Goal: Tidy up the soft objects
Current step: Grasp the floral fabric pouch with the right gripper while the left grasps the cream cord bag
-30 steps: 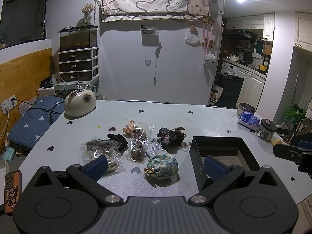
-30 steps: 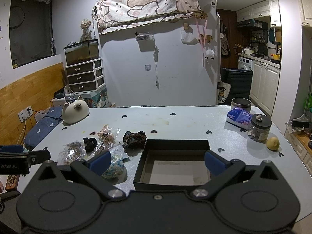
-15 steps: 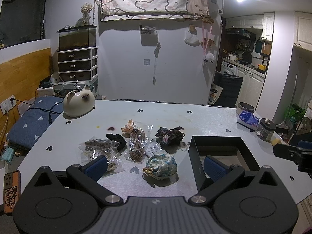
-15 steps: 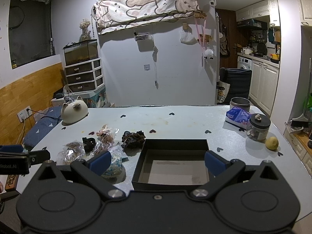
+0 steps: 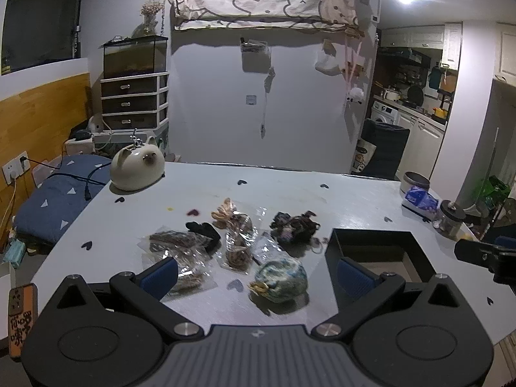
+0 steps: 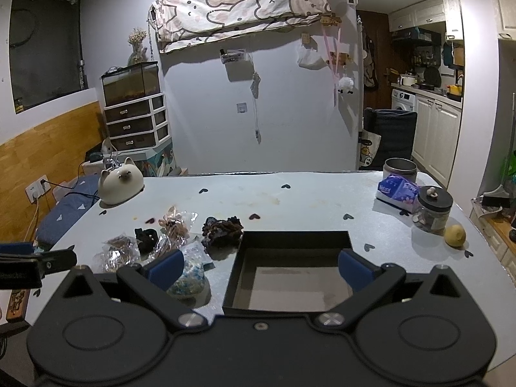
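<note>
left wrist view: left gripper with jaws spread wide and nothing between them, held above the near edge of the grey table. ahead of it lies a cluster of soft objects: a blue-green mottled bundle nearest, just left of the black box; a dark crumpled bundle behind it; clear bags holding brownish items, one partly behind the left blue pad; a small black piece and a tan piece further back. the box is open-topped and only its bare floor shows. a cat-shaped ceramic pot stands at the far left.

right wrist view: right gripper likewise wide open and holding nothing, poised over the near side of the black box, whose interior shows no contents. the soft objects lie left of the box; the dark bundle sits just beside its far left corner, the mottled bundle near its left wall. at the far right stand a metal tin, a tissue pack, a lidded glass jar with pale contents, and a yellow fruit.
</note>
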`<state>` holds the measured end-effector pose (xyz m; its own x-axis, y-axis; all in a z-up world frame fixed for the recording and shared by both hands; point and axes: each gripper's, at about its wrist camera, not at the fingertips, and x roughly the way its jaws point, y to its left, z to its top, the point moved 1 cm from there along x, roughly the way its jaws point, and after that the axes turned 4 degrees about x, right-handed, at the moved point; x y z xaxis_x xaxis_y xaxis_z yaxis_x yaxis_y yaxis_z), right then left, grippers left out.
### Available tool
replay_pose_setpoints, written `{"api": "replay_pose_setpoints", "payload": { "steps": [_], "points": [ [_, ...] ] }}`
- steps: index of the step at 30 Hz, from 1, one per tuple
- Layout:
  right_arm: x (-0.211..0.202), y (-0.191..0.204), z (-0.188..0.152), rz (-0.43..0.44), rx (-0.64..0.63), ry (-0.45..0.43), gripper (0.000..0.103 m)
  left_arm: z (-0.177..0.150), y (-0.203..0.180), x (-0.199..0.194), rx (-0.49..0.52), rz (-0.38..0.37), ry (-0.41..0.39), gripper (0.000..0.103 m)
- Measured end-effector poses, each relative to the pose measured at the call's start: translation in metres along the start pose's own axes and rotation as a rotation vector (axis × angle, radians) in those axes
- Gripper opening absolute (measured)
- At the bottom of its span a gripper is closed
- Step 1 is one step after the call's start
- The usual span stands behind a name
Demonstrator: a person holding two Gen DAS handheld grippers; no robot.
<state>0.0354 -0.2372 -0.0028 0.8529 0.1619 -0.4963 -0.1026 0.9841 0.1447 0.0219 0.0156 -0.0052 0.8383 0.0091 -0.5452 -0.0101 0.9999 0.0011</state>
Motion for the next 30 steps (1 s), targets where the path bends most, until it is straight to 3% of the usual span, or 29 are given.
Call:
{"api": "replay_pose_setpoints", "payload": {
  "steps": [17,30],
  "points": [
    [0.068,0.077,0.024,-0.012,0.012,0.016,0.103,0.037,0.089,0.059,0.008,-0.001,0.013,0.103],
    [0.119,0.132,0.023,-0.069,0.034,0.035,0.103,0.040,0.151,0.117,0.035,-0.068,0.104,0.103]
  ]
}}
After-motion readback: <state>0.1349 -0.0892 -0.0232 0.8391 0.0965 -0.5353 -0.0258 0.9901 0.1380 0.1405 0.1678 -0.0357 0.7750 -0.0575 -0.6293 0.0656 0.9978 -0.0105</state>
